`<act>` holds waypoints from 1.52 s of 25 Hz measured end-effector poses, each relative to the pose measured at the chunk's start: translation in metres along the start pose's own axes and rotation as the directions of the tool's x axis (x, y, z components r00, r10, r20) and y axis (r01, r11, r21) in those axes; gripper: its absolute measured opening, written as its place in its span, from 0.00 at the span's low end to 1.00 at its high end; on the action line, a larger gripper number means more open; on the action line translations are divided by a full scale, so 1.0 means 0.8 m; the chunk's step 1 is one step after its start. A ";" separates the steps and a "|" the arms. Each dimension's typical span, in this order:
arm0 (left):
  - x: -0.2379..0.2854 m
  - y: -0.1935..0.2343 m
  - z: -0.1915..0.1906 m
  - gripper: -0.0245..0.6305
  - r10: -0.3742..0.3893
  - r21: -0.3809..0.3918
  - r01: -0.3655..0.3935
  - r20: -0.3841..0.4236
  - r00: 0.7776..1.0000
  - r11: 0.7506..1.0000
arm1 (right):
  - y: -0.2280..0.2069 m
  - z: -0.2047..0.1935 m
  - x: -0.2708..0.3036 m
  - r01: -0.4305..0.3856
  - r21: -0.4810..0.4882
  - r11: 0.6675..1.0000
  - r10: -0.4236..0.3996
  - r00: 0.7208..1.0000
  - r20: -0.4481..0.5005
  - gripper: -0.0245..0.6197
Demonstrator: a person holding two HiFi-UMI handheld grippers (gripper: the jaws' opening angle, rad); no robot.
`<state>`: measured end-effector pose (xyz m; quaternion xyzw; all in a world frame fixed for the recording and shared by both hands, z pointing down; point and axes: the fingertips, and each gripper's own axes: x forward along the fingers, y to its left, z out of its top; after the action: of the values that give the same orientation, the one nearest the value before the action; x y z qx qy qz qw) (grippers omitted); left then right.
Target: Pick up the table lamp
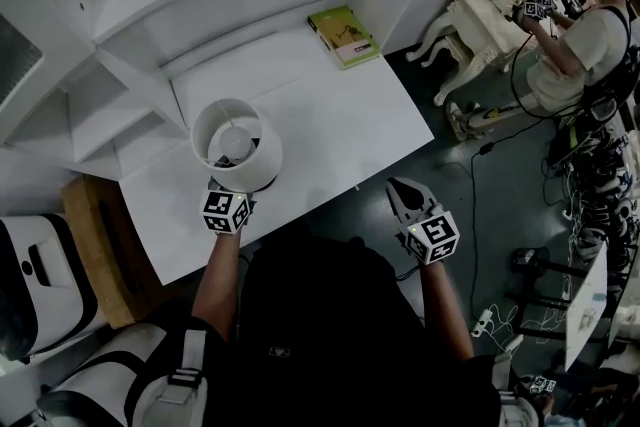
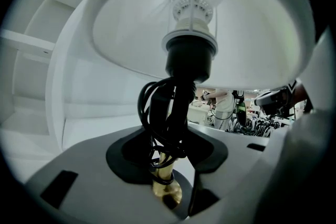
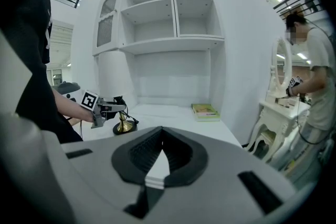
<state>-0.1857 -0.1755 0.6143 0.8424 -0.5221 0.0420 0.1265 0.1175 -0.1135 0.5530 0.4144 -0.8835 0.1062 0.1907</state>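
Observation:
The table lamp (image 1: pixel 237 143) stands near the front left edge of the white desk (image 1: pixel 330 130); its round white shade is seen from above. My left gripper (image 1: pixel 232 189) reaches in under the shade. In the left gripper view the brass stem (image 2: pixel 167 182), wound with black cord (image 2: pixel 160 113), sits between the jaws of that gripper (image 2: pixel 170 165), which are shut on it. The right gripper view shows the lamp's base (image 3: pixel 125 127) resting on the desk. My right gripper (image 1: pixel 400 191) hangs off the desk's front right edge, shut and holding nothing (image 3: pixel 161 134).
A green book (image 1: pixel 343 35) lies at the desk's back right. White shelves (image 1: pixel 150 5) rise behind and to the left. A wooden seat (image 1: pixel 95 245) stands at the left. On the right a person (image 1: pixel 585 35) works at a white dressing table (image 1: pixel 480 5), with cables on the floor.

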 end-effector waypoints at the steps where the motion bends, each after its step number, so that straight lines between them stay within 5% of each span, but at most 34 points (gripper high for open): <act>1: 0.000 -0.001 0.003 0.30 0.000 0.002 0.000 -0.001 1.000 1.000 | -0.001 0.001 0.000 -0.001 0.001 1.000 0.001 1.000 0.001 0.05; 26: -0.021 -0.059 0.139 0.30 -0.158 0.136 0.153 0.024 0.987 0.979 | -0.032 0.031 0.017 0.028 0.035 0.999 -0.031 0.994 0.101 0.05; 38: -0.030 -0.061 0.158 0.30 -0.168 0.109 0.167 -0.006 0.986 0.980 | -0.036 0.030 0.012 0.022 0.021 1.000 -0.024 0.993 0.120 0.05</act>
<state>-0.1609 -0.1663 0.4789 0.8890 -0.4465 0.0582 0.0827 0.1280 -0.1465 0.5359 0.4322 -0.8874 0.0875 0.1345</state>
